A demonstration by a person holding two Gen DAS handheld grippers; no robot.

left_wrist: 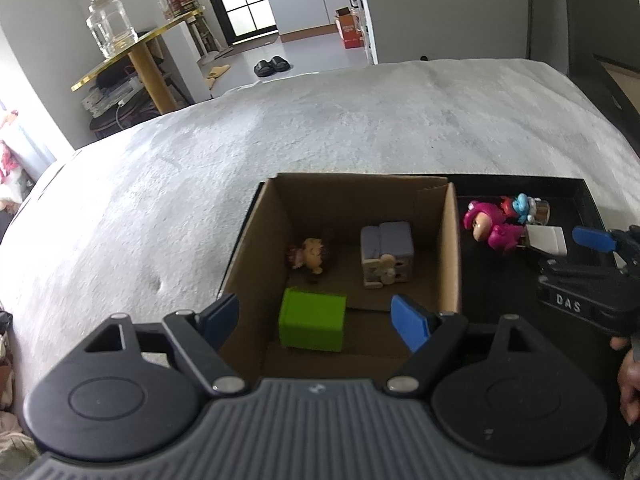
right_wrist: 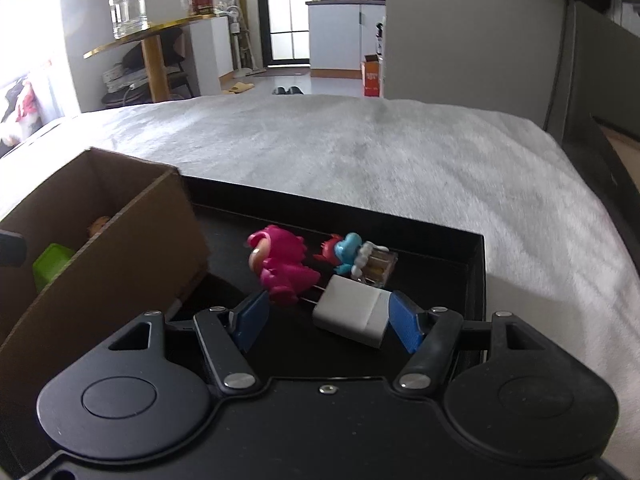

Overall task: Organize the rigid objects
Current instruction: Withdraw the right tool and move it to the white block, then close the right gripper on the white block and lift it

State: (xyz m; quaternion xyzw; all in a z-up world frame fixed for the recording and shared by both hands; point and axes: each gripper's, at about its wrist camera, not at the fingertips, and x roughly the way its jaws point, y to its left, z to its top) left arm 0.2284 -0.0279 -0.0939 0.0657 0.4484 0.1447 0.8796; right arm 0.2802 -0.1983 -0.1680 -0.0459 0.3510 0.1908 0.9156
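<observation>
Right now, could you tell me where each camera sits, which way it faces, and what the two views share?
Left wrist: on the left gripper, looking down into the cardboard box at the green block; its open fingers, the right gripper and a hand show.
Right wrist: on the right gripper, facing the black tray; open fingers flank the white charger.
Shared: box, green block, pink figure, charger.

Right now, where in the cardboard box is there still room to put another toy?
In the cardboard box, bare floor shows at the near right, between the green block and the right wall, and along the far wall. The middle is crowded: a small doll and a grey toy cube lie there.
</observation>
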